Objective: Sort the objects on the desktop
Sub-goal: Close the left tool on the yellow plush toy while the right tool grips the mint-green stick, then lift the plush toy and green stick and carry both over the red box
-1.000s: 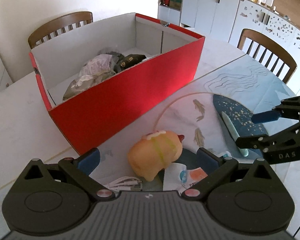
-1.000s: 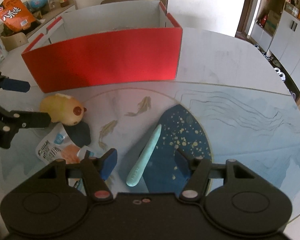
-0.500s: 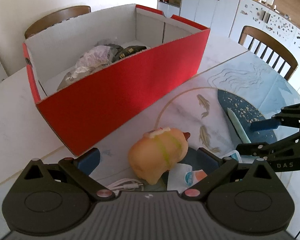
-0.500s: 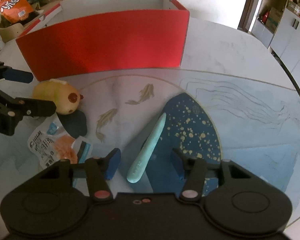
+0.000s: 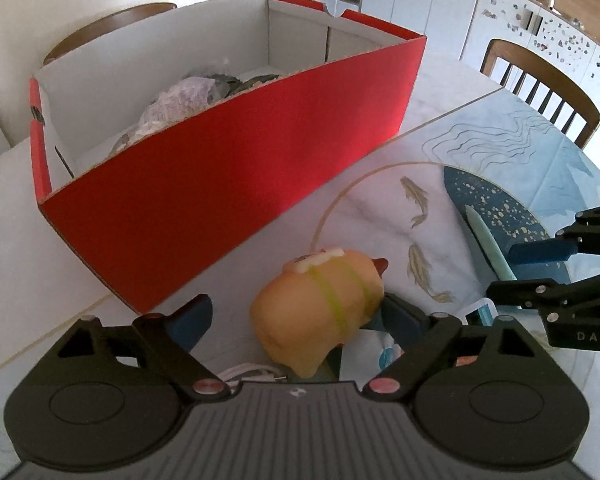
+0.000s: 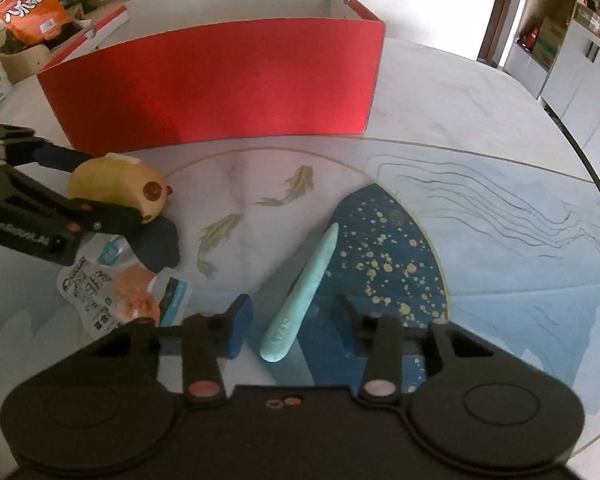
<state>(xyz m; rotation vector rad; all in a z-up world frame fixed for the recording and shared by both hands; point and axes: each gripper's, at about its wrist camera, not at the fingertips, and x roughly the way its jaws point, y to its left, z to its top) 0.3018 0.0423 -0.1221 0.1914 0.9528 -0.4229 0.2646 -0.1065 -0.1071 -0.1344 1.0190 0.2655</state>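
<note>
A yellow pig toy (image 5: 320, 304) lies on the table in front of the red box (image 5: 220, 184). My left gripper (image 5: 296, 316) straddles the toy and its jaws are closing; a gap still shows at the left finger (image 5: 192, 316). In the right wrist view a teal stick (image 6: 304, 288) lies on the dark blue patch of the mat. My right gripper (image 6: 294, 326) is around the stick's near end, jaws closing, with gaps on both sides. Each gripper shows in the other's view: the left gripper (image 6: 114, 186) at the pig toy (image 6: 116, 184), the right gripper (image 5: 516, 270) at the teal stick (image 5: 488, 240).
The red box (image 6: 220, 80) holds crumpled packets (image 5: 180, 100). A white and orange snack packet (image 6: 100, 288) and a dark blue object (image 6: 160, 248) lie beside the toy. A white cable (image 5: 248, 372) lies near my left gripper. Wooden chairs (image 5: 540, 80) stand around the table.
My left gripper has sunk a little toward the pig toy and its jaws have narrowed slightly. The right gripper's jaws have narrowed around the teal stick without shifting.
</note>
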